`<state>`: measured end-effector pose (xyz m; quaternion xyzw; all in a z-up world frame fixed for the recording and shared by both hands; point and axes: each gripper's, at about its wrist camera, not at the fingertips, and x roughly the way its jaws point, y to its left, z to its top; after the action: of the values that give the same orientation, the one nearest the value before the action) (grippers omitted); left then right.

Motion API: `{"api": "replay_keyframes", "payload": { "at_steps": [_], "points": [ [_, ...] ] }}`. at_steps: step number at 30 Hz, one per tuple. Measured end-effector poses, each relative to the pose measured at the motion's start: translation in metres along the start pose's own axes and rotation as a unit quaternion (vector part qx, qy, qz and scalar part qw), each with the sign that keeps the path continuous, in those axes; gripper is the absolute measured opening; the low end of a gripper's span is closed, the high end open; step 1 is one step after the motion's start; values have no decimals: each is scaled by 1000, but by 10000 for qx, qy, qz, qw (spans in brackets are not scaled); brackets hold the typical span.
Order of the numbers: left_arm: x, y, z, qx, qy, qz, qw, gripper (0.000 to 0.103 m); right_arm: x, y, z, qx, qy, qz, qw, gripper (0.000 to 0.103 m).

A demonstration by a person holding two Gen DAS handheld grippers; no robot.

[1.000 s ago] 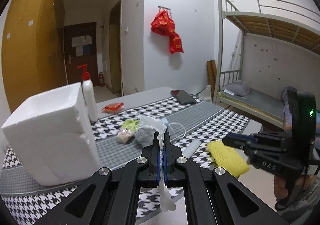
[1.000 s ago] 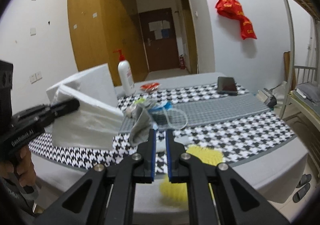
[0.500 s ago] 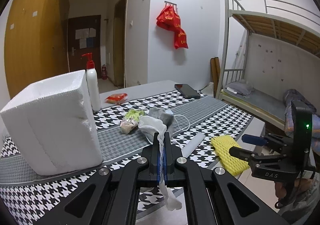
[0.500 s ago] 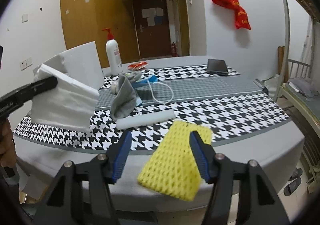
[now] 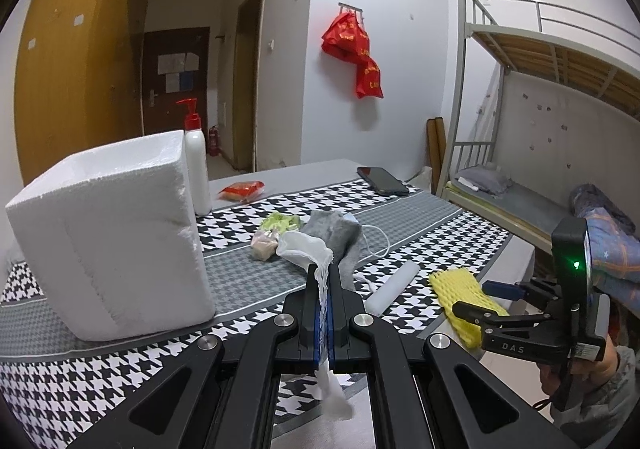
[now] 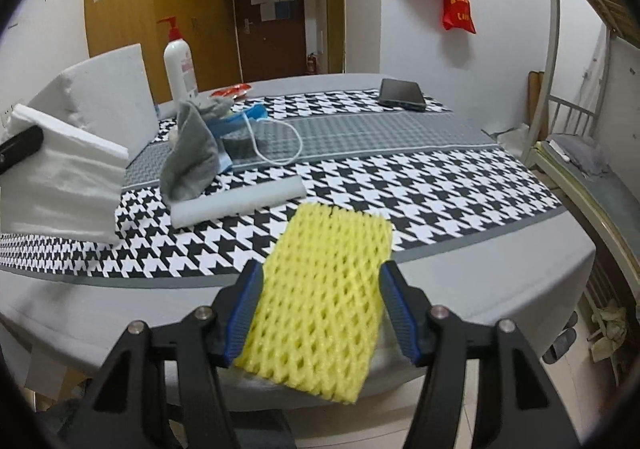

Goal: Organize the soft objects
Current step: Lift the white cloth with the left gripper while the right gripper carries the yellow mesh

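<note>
My left gripper (image 5: 324,281) is shut on a white foam sheet (image 5: 306,245), held above the table's near edge; the sheet shows large at the left of the right wrist view (image 6: 64,177). My right gripper (image 6: 320,281) is open, its jaws on either side of a yellow foam net (image 6: 324,297) that overhangs the table's front edge; the net also shows in the left wrist view (image 5: 460,297). A grey sock (image 6: 192,157), a blue face mask (image 6: 248,121) and a white foam tube (image 6: 240,201) lie mid-table.
A white foam box (image 5: 112,241) stands at the left of the table, with a pump bottle (image 5: 196,165) behind it. A phone (image 6: 402,93) and a red packet (image 5: 242,189) lie at the back. A bunk bed (image 5: 540,109) stands to the right.
My right gripper has opened and dropped to the yellow net, which now lies between its jaws. My left gripper has kept hold of the foam sheet and drawn back slightly.
</note>
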<state>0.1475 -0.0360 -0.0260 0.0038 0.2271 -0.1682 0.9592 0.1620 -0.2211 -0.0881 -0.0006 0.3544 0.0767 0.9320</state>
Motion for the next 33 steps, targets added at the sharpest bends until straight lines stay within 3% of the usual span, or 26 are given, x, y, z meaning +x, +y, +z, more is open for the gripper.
{"api": "replay_keyframes", "payload": {
  "at_steps": [4,7,14,18,21,22,33],
  "points": [
    [-1,4,-3,-58,5,30,10000,2,1,3,1,-31,17,-39,10000,65],
    [-2,9,-5,-119,8,25,9999,2,5,8,1,-87,71,-134,9998,70],
    [-5,15,-8,-167,7,-4,9999,2,8,13,3,-85,155,-273,9995,69],
    [-8,18,-8,-126,-39,-32,9999,2,8,20,5,-140,208,-286,9993,54],
    [-11,25,-7,-164,-76,-38,9998,2,6,26,6,-219,196,-273,9992,21],
    [-12,26,-7,-167,-79,-35,9998,2,7,27,6,-215,241,-119,9994,17],
    [-30,33,-2,-136,-300,8,9995,2,-17,39,18,-226,-124,-84,9996,13]
  ]
}}
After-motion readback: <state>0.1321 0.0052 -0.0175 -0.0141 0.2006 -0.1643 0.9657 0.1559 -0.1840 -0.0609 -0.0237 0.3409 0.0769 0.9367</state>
